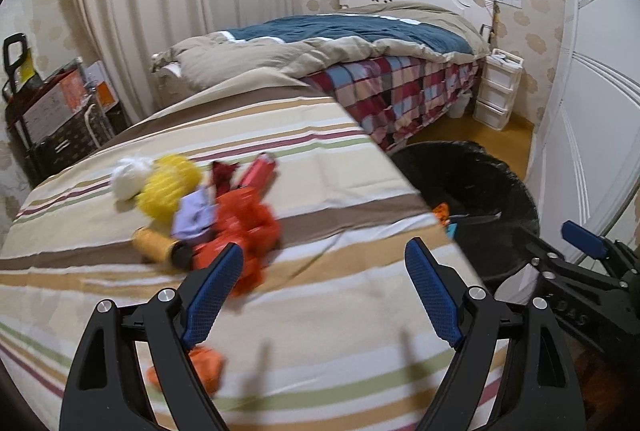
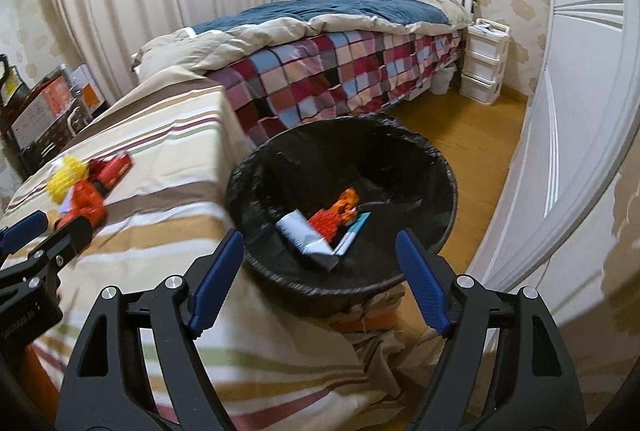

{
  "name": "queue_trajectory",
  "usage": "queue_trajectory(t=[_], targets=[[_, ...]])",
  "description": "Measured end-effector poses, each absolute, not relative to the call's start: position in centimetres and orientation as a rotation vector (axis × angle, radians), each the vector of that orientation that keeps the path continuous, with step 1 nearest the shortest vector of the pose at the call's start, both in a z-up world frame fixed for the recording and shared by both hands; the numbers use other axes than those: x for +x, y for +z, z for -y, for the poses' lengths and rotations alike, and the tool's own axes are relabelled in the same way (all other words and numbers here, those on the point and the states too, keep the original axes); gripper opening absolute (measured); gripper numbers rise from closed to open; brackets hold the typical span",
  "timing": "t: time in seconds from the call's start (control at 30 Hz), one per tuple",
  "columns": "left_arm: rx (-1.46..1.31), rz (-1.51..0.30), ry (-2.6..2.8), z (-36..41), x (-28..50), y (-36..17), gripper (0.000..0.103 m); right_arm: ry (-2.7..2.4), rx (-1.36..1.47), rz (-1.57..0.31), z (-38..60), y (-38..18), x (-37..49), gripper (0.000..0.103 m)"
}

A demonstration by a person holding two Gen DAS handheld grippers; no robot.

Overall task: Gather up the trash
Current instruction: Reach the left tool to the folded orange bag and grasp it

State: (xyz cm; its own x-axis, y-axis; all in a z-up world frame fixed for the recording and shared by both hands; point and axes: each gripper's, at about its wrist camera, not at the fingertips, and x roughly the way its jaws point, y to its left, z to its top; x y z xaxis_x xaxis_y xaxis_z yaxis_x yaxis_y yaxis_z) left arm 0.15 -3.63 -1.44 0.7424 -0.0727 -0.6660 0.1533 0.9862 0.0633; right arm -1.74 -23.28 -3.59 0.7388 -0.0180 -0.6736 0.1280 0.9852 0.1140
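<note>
A pile of trash lies on the striped cloth (image 1: 320, 159): a white wad (image 1: 128, 177), a yellow mesh ball (image 1: 170, 187), a lilac scrap (image 1: 196, 217), a crumpled red wrapper (image 1: 246, 223), a red packet (image 1: 260, 171) and a yellow tube (image 1: 158, 247). An orange scrap (image 1: 208, 363) lies under my left gripper (image 1: 324, 253), which is open and empty, just short of the pile. My right gripper (image 2: 320, 239) is open and empty above the near rim of the black-lined bin (image 2: 440, 159). The bin holds a white tube (image 2: 304, 235) and orange wrappers (image 2: 340, 215).
The bin stands on the wood floor (image 2: 460, 119) right of the striped surface. A bed (image 2: 320, 71) with a checked blanket is behind. White drawers (image 2: 482, 71) stand at the far wall. A white wardrobe (image 2: 580, 111) is on the right. Boxes (image 1: 60, 103) stand at left.
</note>
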Motion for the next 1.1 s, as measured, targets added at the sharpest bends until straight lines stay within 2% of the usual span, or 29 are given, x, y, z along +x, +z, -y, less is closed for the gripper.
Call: queue_trajectory(t=[0.47, 1.0, 1.03, 1.1], targets=[[0.110, -0.736, -0.033, -2.8, -4.5, -1.8, 0.083, 0.009, 0.101, -0.733, 18.5, -2.8, -5.6, 0.077], [0.089, -0.812, -0.022, -4.8, -4.8, -4.2, 0.082, 0.085, 0.063, -0.761, 15.0, -3.7, -6.2, 0.077], [0.088, -0.817, -0.028, -4.8, -4.8, -4.4, 0.082, 0.088, 0.062, -0.762, 14.9, -3.7, -6.1, 0.077], [0.091, -0.833, -0.046, -4.7, -4.7, -4.6, 0.070, 0.092, 0.060, -0.762, 14.7, -3.6, -6.0, 0.077]])
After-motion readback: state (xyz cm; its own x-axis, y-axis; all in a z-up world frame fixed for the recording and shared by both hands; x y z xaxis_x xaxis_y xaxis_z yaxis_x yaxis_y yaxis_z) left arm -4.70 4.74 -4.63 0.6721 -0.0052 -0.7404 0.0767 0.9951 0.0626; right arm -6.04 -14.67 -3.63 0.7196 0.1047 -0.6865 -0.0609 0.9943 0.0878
